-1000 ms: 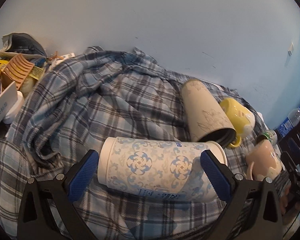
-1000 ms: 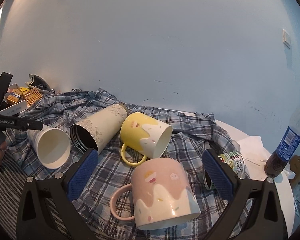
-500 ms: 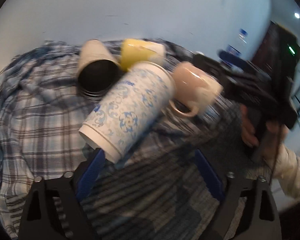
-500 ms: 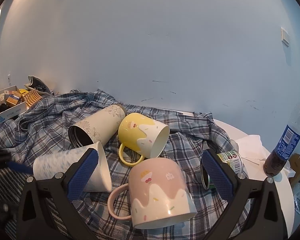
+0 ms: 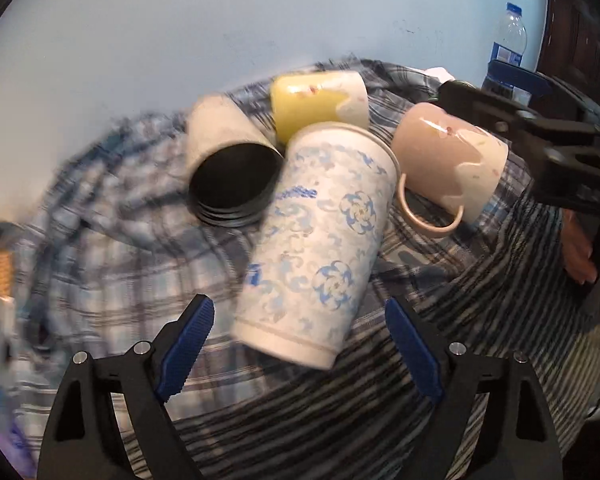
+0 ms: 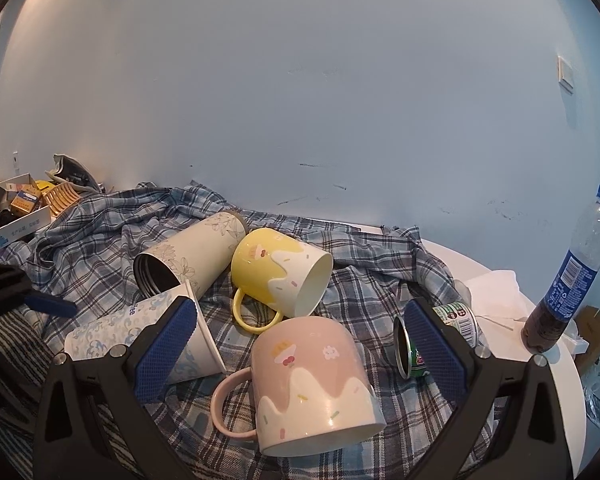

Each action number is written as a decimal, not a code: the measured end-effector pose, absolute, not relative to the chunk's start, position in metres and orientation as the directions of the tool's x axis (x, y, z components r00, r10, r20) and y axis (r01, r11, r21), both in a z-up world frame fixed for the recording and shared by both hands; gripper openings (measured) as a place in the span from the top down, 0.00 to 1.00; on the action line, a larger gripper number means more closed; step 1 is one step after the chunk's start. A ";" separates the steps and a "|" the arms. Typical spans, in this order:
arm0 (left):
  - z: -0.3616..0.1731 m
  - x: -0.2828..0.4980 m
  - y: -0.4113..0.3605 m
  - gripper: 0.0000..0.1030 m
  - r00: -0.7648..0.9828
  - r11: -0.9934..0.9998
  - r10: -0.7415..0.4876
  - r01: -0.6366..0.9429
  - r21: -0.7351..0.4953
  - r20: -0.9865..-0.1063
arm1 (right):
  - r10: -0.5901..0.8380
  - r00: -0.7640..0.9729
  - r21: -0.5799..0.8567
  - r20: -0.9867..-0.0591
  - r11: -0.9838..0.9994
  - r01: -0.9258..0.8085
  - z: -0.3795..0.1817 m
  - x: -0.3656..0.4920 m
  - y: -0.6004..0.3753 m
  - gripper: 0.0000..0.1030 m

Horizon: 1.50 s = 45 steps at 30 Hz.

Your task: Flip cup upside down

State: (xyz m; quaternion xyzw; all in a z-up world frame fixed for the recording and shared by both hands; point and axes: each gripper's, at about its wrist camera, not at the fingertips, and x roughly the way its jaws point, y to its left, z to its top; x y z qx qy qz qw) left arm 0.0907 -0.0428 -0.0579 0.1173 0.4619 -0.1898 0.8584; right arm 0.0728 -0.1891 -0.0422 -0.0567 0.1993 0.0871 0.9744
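Only the letters "ee" read on the blue-patterned cup [image 6: 140,328].

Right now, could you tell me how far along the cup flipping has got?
Done: only the pink mug sits mouth-down on the plaid cloth. In hand: nothing; the left tool is open, with the blue-patterned cup lying on its side ahead of it, ungripped. The right tool is open around the pink mug. Left: that cup, the yellow mug and the cream tumbler all lie sideways.
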 end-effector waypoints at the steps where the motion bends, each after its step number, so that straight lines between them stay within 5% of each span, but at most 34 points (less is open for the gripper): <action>1: -0.062 0.094 -0.041 0.13 0.478 0.904 -0.244 0.427 -0.020 -0.844 | 0.147 0.905 -0.074 -0.398 0.979 -0.191 -0.042 0.073 -0.190 0.00; 10: -0.082 0.069 -0.062 0.14 0.370 0.895 -0.372 0.386 -0.223 -0.852 | 0.161 0.903 -0.058 -0.399 0.978 -0.200 -0.039 0.071 -0.193 0.00; 18: -0.063 0.051 -0.092 0.14 0.434 0.819 -0.539 0.470 -0.329 -0.722 | 0.141 0.912 -0.058 -0.386 0.983 -0.177 -0.037 0.070 -0.197 0.00; 25: -0.042 0.024 -0.073 0.14 0.581 0.874 -0.438 0.454 -0.173 -0.686 | 0.210 0.905 -0.020 -0.369 0.972 -0.233 -0.034 0.065 -0.201 0.00; 30: -0.027 0.003 -0.019 0.14 0.842 0.994 -0.102 0.102 -0.029 -0.529 | 0.373 0.842 -0.008 -0.390 0.913 -0.409 -0.029 0.058 -0.187 0.00; 33: -0.026 0.000 -0.001 0.14 0.847 0.979 -0.193 0.134 -0.152 -0.495 | 0.390 0.801 0.010 -0.454 0.901 -0.433 -0.035 0.056 -0.177 0.02; 42: -0.019 -0.023 0.001 0.10 0.904 0.985 -0.158 0.115 -0.130 -0.398 | 0.414 0.674 0.002 -0.612 0.853 -0.523 -0.072 0.048 -0.155 0.15; 45: -0.017 -0.026 0.002 0.00 0.917 0.988 -0.133 0.092 -0.127 -0.376 | 0.429 0.631 -0.025 -0.646 0.815 -0.579 -0.082 0.046 -0.142 0.15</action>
